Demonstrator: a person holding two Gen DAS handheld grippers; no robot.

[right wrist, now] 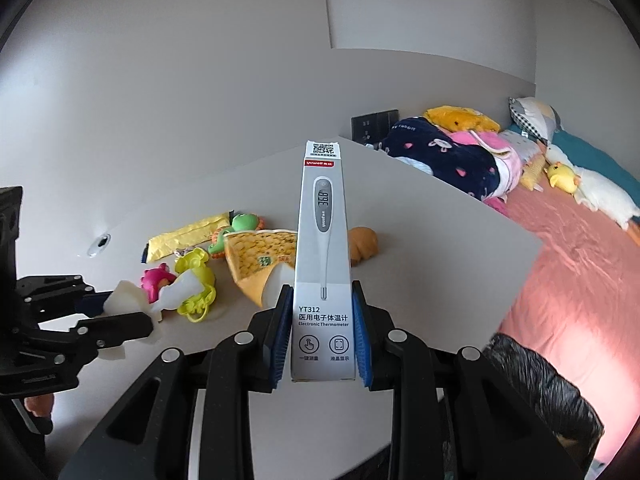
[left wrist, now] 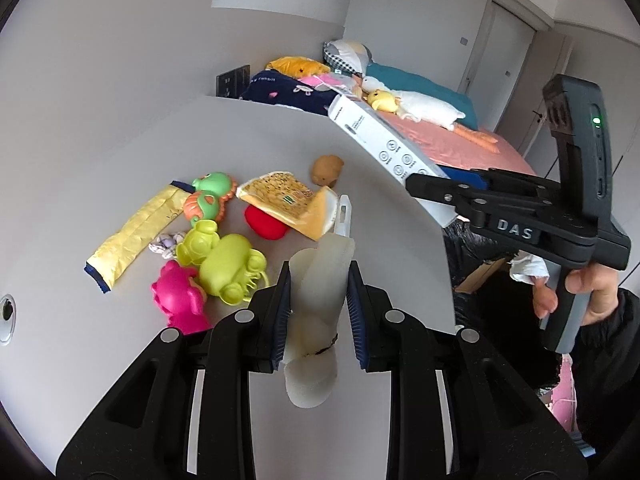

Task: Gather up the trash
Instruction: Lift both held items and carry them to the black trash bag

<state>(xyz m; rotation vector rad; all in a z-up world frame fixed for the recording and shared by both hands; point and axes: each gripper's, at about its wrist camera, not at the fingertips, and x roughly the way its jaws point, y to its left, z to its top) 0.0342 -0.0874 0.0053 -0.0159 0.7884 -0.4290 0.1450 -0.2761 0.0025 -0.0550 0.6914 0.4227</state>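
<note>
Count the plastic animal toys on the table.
5, clustered at the table's left: green toy beside an orange one at the back, two lime ones in the middle, pink toy nearest. Others may be hidden.

Near half of the white table (right wrist: pixel 420 264) lies bare; a gripper could pass there unhindered. Far left portion is crowded: yellow wrapper (left wrist: pixel 136 232), plastic toys (left wrist: pixel 216 264), yellow snack packet (left wrist: pixel 288 204) and red piece (left wrist: pixel 266 226) lie close together, some touching. Brown toy (left wrist: pixel 328 170) sits apart. Bed (right wrist: pixel 580 280) borders the table's right edge; black bag (right wrist: pixel 544 384) stands below it.
</note>
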